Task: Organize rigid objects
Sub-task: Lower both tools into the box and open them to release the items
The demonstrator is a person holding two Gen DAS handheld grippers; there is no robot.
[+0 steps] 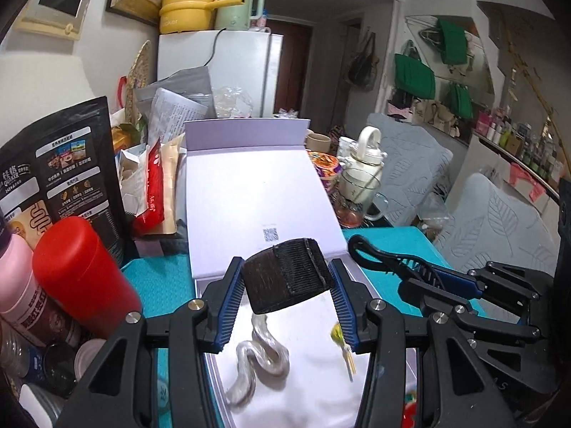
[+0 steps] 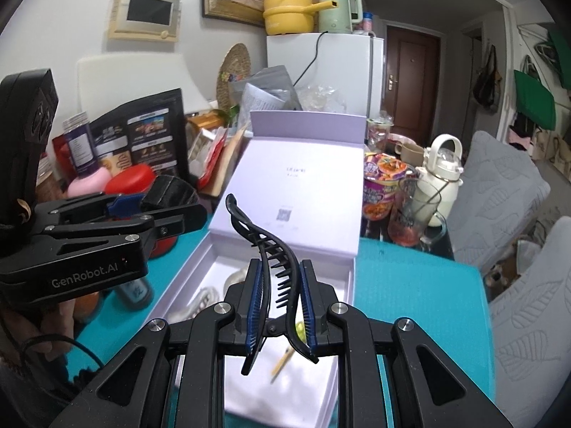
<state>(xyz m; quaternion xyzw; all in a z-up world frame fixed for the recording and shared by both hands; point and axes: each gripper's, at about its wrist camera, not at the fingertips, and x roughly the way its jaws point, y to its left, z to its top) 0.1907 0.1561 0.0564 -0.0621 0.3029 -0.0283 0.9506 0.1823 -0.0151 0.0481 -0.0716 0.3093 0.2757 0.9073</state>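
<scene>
My left gripper [image 1: 287, 281] is shut on a dark wooden comb [image 1: 285, 278] and holds it above an open white box [image 1: 214, 367] on the teal table. Inside the box lie a clear wavy hair clip [image 1: 260, 356] and a yellow-green lollipop [image 1: 342, 342]. My right gripper [image 2: 280, 289] is shut on a black toothed hair clip [image 2: 271, 260], held above the same box [image 2: 342, 274]. The left gripper [image 2: 150, 214] with the comb [image 2: 171, 189] shows at left in the right wrist view; the right gripper [image 1: 446, 278] shows at right in the left wrist view.
The box lid [image 1: 249, 192] stands open behind. A red canister [image 1: 78, 271], pink bottle [image 1: 18, 285] and black Quaker bag [image 1: 60, 174] crowd the left. A noodle cup [image 2: 382, 185], glass mug [image 2: 410, 214] and white kettle [image 2: 442, 171] stand right. Grey cushioned chairs [image 2: 506, 192] are beyond.
</scene>
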